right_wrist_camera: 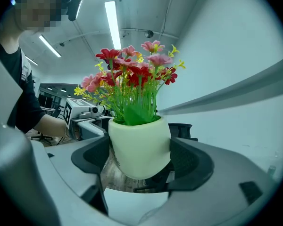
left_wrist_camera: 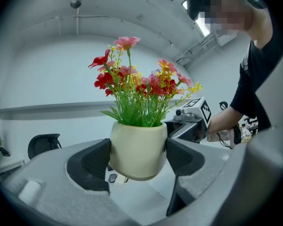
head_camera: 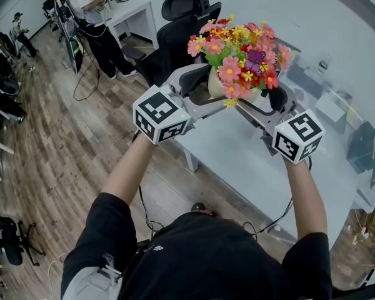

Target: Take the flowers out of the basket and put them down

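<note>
A cream pot [head_camera: 215, 85] of red, pink and yellow flowers [head_camera: 240, 55] hangs upright in the air over the near edge of the white table [head_camera: 237, 149]. My left gripper [head_camera: 197, 83] is shut on the pot's left side and my right gripper [head_camera: 276, 95] on its right side. In the left gripper view the pot [left_wrist_camera: 137, 147] sits pinched between the black pads of the left gripper [left_wrist_camera: 137, 157], with the right gripper's marker cube [left_wrist_camera: 198, 111] behind. The right gripper view shows the pot [right_wrist_camera: 139, 147] clamped the same way by the right gripper [right_wrist_camera: 139, 159]. No basket is in view.
A black office chair [head_camera: 184, 24] stands just beyond the pot at the table's far corner. Wooden floor [head_camera: 69, 149] spreads to the left, with people [head_camera: 94, 17] and desks at the far back. Dark items [head_camera: 362, 145] lie on the table's right part.
</note>
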Available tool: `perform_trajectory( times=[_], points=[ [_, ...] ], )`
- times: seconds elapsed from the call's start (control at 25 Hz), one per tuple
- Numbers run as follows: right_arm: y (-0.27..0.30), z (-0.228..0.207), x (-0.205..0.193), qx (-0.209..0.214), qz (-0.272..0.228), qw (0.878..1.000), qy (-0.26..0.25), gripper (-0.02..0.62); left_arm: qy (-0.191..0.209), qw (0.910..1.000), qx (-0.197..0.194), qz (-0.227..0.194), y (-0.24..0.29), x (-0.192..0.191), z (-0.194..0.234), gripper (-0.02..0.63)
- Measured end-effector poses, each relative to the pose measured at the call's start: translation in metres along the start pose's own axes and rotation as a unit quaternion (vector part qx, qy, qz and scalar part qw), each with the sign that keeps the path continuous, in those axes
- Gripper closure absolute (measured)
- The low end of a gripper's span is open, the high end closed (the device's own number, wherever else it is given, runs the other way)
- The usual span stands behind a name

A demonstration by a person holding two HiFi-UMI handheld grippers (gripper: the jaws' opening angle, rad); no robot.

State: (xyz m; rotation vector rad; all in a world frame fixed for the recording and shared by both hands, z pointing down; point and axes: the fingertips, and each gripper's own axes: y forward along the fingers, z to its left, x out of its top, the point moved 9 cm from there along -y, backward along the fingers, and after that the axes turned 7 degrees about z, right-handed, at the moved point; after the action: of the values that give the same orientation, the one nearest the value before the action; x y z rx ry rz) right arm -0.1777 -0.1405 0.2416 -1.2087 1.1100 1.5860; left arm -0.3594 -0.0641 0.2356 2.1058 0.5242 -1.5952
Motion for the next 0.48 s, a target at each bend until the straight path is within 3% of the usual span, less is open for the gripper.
perform_trajectory(
  times=[0.48],
  points=[
    [-0.044,0.012,-0.014,0.022,-0.003,1.0,0.007,0.183,-0.014,0.9997,0.019,0.004,0.001,0.004,-0.054,0.229]
  ],
)
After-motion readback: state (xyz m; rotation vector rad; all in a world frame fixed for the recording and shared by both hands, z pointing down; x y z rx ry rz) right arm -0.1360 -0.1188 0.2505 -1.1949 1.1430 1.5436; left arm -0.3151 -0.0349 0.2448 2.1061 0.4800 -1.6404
